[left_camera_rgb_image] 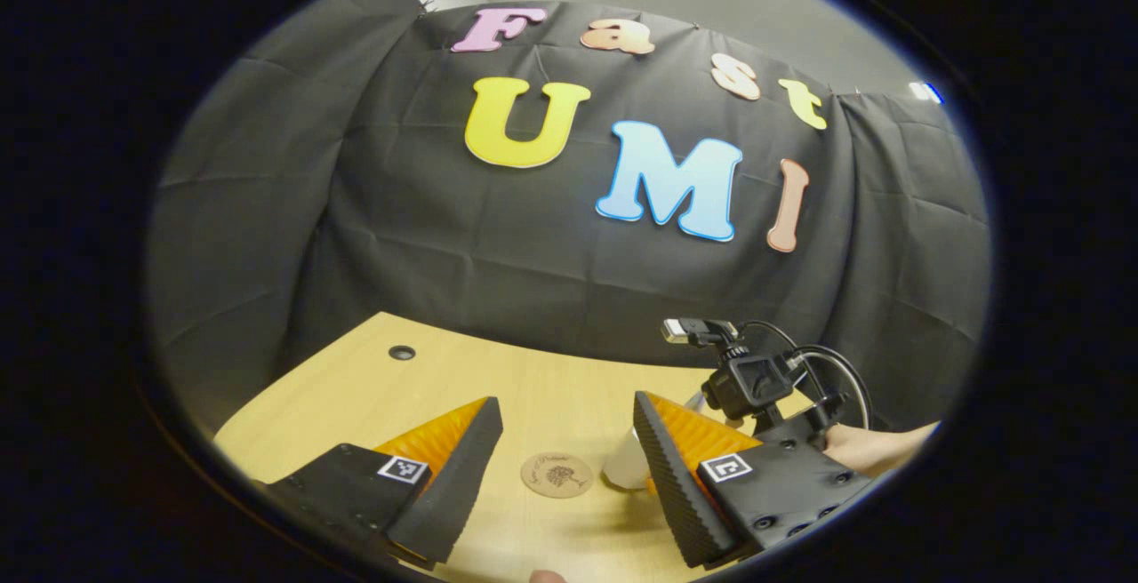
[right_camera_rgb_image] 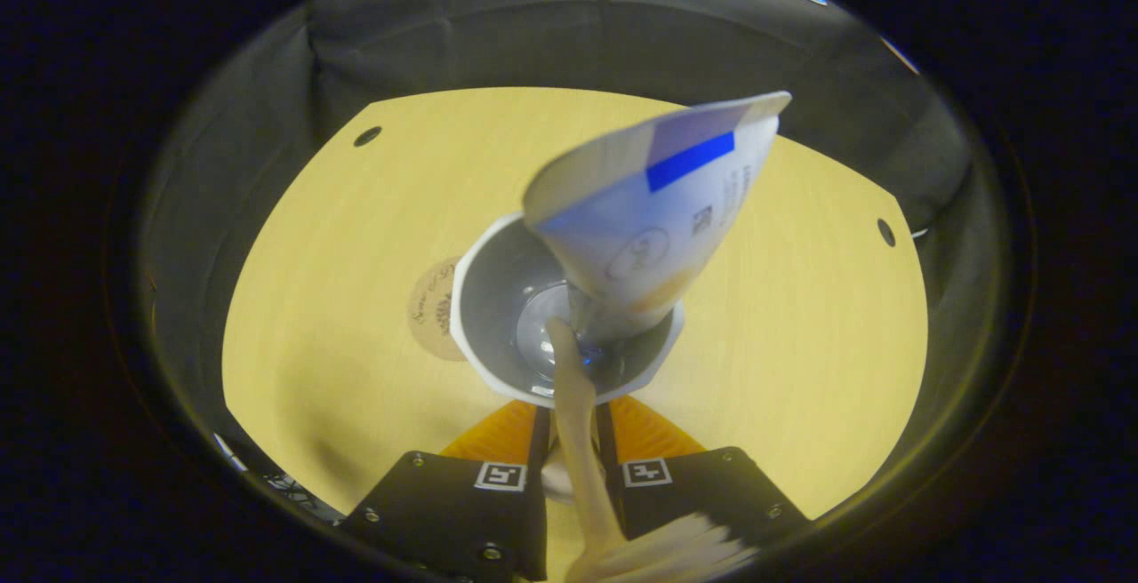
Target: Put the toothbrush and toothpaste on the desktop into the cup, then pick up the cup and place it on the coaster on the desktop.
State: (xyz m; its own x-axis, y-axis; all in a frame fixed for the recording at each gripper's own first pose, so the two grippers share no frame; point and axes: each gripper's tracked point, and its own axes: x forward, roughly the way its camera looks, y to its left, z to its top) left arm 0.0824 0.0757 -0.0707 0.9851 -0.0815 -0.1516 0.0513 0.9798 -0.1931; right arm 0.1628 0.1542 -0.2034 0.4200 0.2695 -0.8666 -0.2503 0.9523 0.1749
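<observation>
In the left gripper view, the left gripper (left_camera_rgb_image: 564, 463) sits low in the frame with its two orange-and-black fingers spread wide and nothing between them. Through the gap, at lower centre, the round coaster (left_camera_rgb_image: 556, 475) lies flat on the light wooden table (left_camera_rgb_image: 356, 387). Just right of the coaster a white cup (left_camera_rgb_image: 628, 465) stands on the table, half hidden behind the right-hand finger. Farther right, the right gripper (left_camera_rgb_image: 763, 387) with its small black camera and looped cables hangs over the cup, and a hand (left_camera_rgb_image: 880, 445) shows at the right edge behind it.

The right gripper view looks steeply down. Here the right gripper (right_camera_rgb_image: 569, 450) is at the bottom of the frame, its fingers drawn close together on the pale handle of a toothbrush (right_camera_rgb_image: 578, 441); the brush runs from the cup's floor down between the fingers, with its white bristles at the bottom edge of the frame. The cup (right_camera_rgb_image: 480, 299), seen from above at centre, has a white rim and a grey inside. A toothpaste tube (right_camera_rgb_image: 653, 210) stands in it cap-down and leans toward the upper right, its flat crimped end uppermost, with a blue stripe on it. The coaster (right_camera_rgb_image: 431, 307) peeks out just left of the cup, partly covered by its rim from this angle.
</observation>
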